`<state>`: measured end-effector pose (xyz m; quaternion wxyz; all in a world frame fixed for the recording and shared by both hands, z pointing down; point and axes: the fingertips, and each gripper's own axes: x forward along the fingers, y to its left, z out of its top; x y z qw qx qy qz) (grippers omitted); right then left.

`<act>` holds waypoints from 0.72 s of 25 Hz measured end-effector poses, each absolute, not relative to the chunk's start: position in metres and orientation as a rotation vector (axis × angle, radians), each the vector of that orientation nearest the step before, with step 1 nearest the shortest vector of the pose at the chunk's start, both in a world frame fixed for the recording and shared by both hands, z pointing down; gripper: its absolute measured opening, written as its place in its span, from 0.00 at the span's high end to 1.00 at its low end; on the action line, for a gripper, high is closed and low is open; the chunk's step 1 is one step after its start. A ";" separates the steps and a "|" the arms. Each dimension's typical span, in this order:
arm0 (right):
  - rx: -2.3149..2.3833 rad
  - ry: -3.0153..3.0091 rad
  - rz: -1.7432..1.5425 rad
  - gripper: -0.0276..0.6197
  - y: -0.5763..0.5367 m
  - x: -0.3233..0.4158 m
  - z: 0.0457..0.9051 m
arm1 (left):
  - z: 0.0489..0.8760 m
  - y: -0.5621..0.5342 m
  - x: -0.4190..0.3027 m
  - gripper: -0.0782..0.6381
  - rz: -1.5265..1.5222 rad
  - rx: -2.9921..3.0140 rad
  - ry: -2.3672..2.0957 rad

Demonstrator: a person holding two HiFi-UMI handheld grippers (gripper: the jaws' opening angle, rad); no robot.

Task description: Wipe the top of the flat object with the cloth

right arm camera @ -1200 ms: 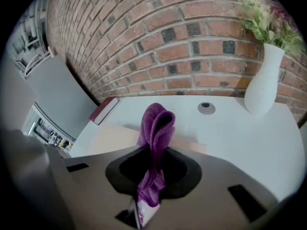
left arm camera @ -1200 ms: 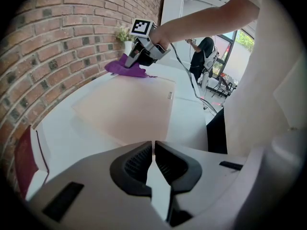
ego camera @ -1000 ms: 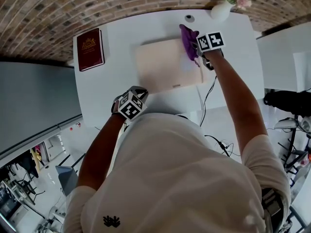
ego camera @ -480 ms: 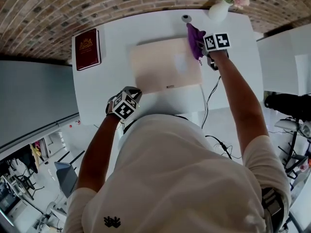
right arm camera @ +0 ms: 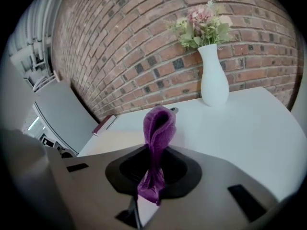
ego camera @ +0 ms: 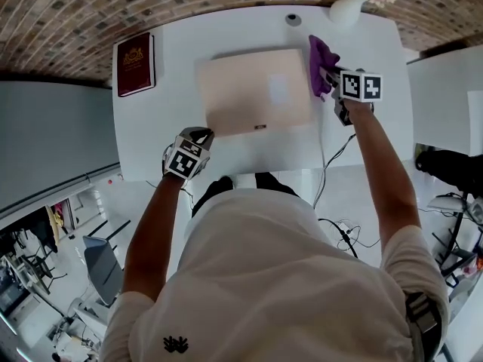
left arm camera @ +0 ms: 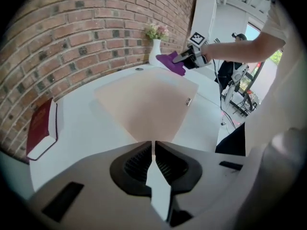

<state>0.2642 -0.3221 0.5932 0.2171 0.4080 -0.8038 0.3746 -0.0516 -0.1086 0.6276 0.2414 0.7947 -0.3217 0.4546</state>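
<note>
**Cloth now off the flat object's right edge**

We see a white table (ego camera: 143, 127) with the beige flat object (ego camera: 256, 93) lying at its middle. The object is ahead of the left gripper's fingers and just left of the right gripper's. Over the last second the right gripper (ego camera: 332, 74) has carried the purple cloth (ego camera: 322, 55) from over the object's far right corner to just past its right edge. Its jaws pinch the cloth, which stands up beyond the fingertips. The left gripper (ego camera: 200, 134) sits at the near table edge, jaws pressed together on nothing. We judge that one stroke has ended, and most of the top, left of the cloth, may need another pass.
</note>
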 end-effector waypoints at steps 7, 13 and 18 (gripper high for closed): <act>1.201 -2.328 1.076 0.84 -0.226 0.263 0.568 | 0.596 -0.110 -0.068 0.84 0.937 2.171 -1.075; 1.254 -2.336 1.007 0.84 -0.148 0.243 0.551 | 0.558 -0.089 -0.067 0.84 0.695 2.256 -1.084; 1.245 -2.370 0.940 0.84 -0.089 0.203 0.536 | 0.536 -0.044 -0.074 0.84 0.609 2.319 -1.026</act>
